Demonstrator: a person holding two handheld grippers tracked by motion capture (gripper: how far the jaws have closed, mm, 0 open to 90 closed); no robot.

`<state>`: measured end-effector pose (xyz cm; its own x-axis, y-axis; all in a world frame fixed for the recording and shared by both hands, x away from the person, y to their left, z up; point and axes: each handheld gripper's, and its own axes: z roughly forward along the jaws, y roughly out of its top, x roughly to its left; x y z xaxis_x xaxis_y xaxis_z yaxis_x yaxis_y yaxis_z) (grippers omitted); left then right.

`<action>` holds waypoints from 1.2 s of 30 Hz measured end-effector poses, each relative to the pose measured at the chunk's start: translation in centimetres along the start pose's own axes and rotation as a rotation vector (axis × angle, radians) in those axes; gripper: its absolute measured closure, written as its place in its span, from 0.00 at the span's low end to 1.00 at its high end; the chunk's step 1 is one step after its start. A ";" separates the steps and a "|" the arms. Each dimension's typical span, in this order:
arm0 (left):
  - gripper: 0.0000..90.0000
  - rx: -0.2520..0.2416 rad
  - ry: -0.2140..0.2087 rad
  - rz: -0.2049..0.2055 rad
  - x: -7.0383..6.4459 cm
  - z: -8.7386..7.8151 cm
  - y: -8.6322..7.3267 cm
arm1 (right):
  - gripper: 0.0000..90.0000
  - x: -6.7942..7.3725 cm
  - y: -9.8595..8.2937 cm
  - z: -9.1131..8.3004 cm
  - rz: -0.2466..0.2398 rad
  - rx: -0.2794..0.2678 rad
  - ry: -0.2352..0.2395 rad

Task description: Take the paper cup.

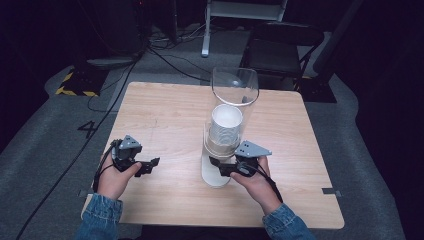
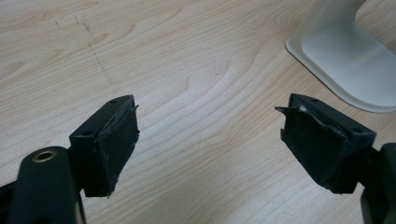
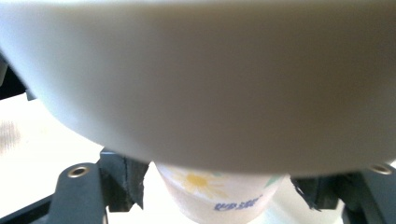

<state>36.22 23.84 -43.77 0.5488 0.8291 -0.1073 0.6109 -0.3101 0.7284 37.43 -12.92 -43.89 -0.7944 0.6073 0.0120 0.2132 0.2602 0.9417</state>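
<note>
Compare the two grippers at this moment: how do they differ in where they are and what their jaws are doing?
The left gripper hovers over bare table, jaws wide apart with nothing between them; the right gripper is at the foot of the cup dispenser, jaws either side of a daisy-printed paper cup. Whether they are pressing on it cannot be told. The left points at open wood; the right points under the dispenser's white collar. Both are black, hand-held and low over the table.

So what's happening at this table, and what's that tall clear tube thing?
A person holds a gripper in each hand at a wooden table. The tall tube is a cup dispenser holding a stack of paper cups. The right gripper is at its base, jaws on either side of the bottom paper cup, which has a daisy print. The left gripper waits open beside it, holding nothing.
</note>
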 end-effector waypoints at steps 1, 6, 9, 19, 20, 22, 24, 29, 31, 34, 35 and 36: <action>0.21 0.004 -0.001 0.002 0.0 0.0 0.0 | 0.31 0.0 0.1 0.0 0.000 -0.001 -0.001; 0.21 0.007 0.001 0.002 -0.1 0.2 0.0 | 0.31 -0.1 0.6 -0.4 0.033 -0.043 -0.008; 0.21 0.009 0.001 0.001 -0.1 0.2 -0.1 | 0.33 -0.1 0.8 -0.6 0.029 -0.037 -0.011; 0.21 0.014 -0.002 0.005 -0.2 0.4 -0.1 | 0.37 0.2 0.5 -0.6 0.042 -0.018 -0.028; 0.21 0.011 -0.002 0.004 -0.2 0.4 -0.1 | 0.37 0.2 0.5 -0.7 0.043 -0.015 -0.028; 0.21 0.011 -0.001 0.005 -0.2 0.4 -0.1 | 0.37 0.3 0.5 -0.7 0.048 -0.015 -0.025; 0.21 0.012 -0.001 0.004 -0.2 0.4 -0.1 | 0.37 0.2 0.3 -0.7 0.057 -0.012 -0.019; 0.21 0.013 -0.004 0.001 -0.3 0.4 -0.1 | 0.37 0.3 0.2 -0.8 0.058 -0.017 -0.018; 0.21 0.013 -0.003 0.002 -0.2 0.4 -0.1 | 0.37 0.3 0.2 -0.8 0.059 -0.018 -0.018; 0.21 0.012 -0.004 0.004 -0.2 0.5 -0.1 | 0.37 0.4 0.1 -0.8 0.060 -0.021 -0.023; 0.21 0.012 -0.004 0.002 -0.2 0.5 -0.2 | 0.37 0.4 0.1 -0.8 0.064 -0.022 -0.023; 0.21 0.013 -0.003 0.004 -0.2 0.5 -0.2 | 0.37 0.4 0.1 -0.8 0.067 -0.024 -0.023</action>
<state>36.30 23.51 -44.20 0.5528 0.8265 -0.1064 0.6162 -0.3195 0.7199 36.72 -13.23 -43.53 -0.7658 0.6395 0.0676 0.2513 0.2008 0.9468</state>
